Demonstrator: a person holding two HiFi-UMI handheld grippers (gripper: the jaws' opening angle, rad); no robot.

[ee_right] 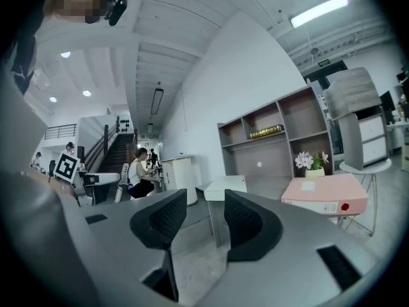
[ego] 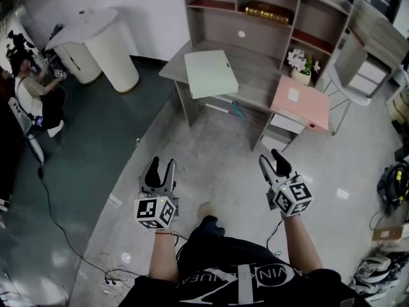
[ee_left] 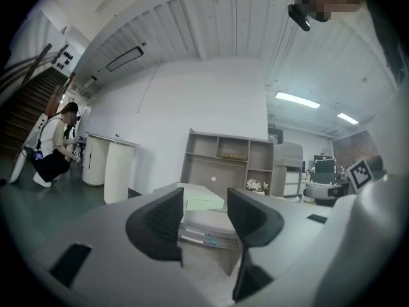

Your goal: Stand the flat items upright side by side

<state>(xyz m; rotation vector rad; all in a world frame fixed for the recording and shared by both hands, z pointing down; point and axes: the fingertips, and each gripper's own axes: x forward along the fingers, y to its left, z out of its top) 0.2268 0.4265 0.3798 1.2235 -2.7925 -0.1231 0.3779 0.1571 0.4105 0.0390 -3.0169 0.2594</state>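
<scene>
- While both are held level over the floor [ego: 217, 146], the left gripper [ego: 160, 169] and the right gripper [ego: 271, 161] stand well short of the table [ego: 255, 91] ahead of them.
- Left gripper [ee_left: 204, 217]: released, the dark pads parted, nothing between them. Only the distant table shows through the gap.
- Right gripper [ee_right: 198, 219]: released likewise, pads parted, with nothing held.
- Green folder [ego: 211, 73]: lies flat on the near left corner of the table, ahead of the left gripper and well apart from it. In the left gripper view it [ee_left: 203, 199] lines up with the gap between the jaws, far beyond them.
- Pink folder [ego: 300, 101]: lies flat on the table's right end, ahead of the right gripper and a little to its right, well apart. In the right gripper view it [ee_right: 326, 196] sits right of the jaws.
- The two folders are apart from each other, neither upright.
- Flower pot [ego: 300, 68]: stands beyond the pink folder, against the shelf unit [ego: 268, 18].
- A crouching person [ego: 32, 91] is far off to the left gripper's left.
</scene>
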